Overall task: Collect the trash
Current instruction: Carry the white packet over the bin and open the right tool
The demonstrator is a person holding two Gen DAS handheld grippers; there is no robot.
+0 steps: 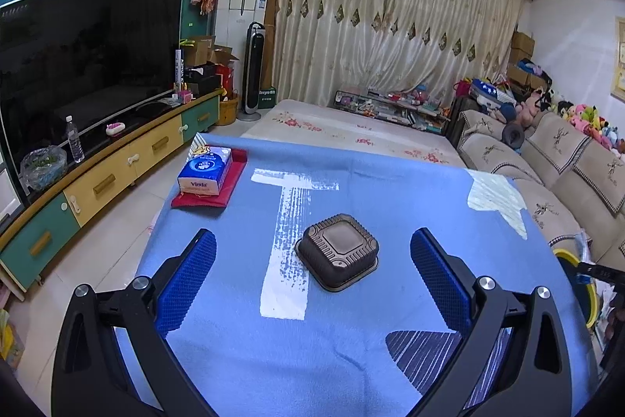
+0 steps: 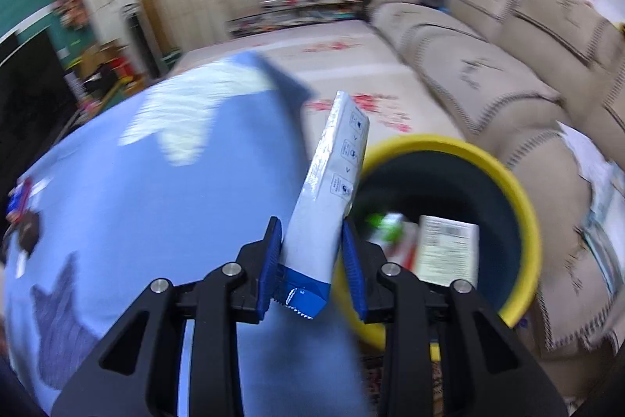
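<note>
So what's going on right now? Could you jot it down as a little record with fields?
Setting: living room, table under a blue cloth
Left gripper: open, empty, pointed at a brown plastic tray lying upside down on the cloth
Right gripper: shut on a white and blue packet, beside the bin
Bin: yellow-rimmed bin past the table edge, with some trash already inside
Also on table: tissue pack on a red cloth
Left to collect: the tray, at least
</note>
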